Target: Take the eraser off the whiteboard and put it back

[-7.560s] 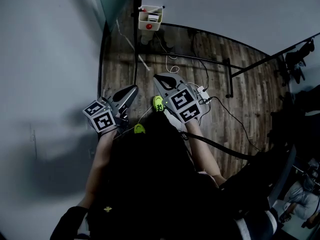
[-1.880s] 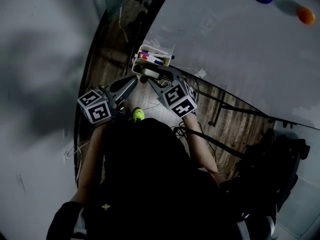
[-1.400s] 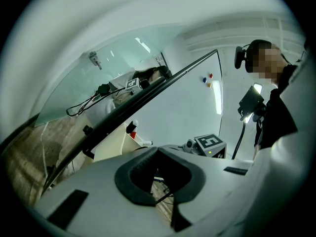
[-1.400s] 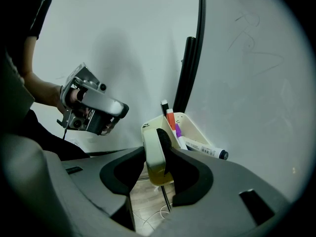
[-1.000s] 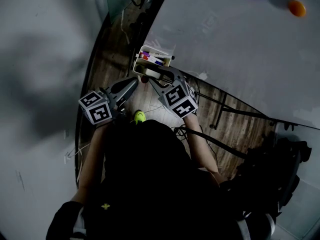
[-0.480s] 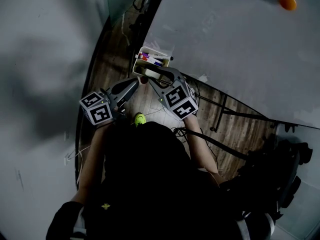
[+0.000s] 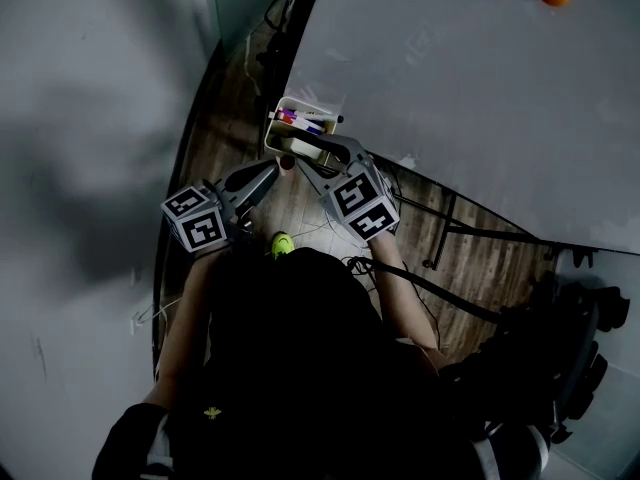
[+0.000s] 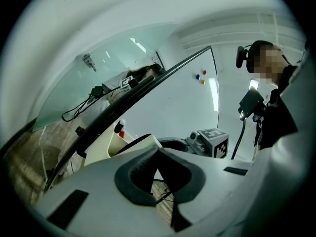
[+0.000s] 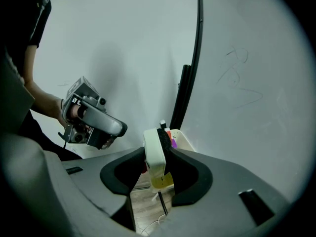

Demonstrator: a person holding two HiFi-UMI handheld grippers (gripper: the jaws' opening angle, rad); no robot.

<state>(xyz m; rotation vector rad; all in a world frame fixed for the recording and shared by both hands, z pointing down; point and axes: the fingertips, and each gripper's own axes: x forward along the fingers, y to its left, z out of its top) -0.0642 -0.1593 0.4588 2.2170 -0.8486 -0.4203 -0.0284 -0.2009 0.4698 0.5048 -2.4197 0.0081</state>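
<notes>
head view: a person stands over a wooden floor point(image 7: 335, 223). a whiteboard point(image 7: 450, 98) fills the frame from 12 to 3 o'clock. near centre, the right tool point(image 7: 318, 154) pinches a white eraser point(image 7: 303, 148) at the near edge of a small marker tray point(image 7: 292, 126) on the board's lower rim. the left tool point(image 7: 266, 174) sits at 8 o'clock from the eraser.

left gripper view: the left tool point(image 8: 158, 152) has its pads pressed together at the tips, nothing between them. the tray point(image 8: 106, 144) lies at 10 o'clock.

right gripper view: the right tool point(image 9: 156, 158) grips the eraser point(image 9: 152, 149) upright, white body on the left pad, dark felt on the right. the tray point(image 9: 183, 139) shows just behind at 1 o'clock, the left tool point(image 9: 118, 127) at 9 o'clock.
</notes>
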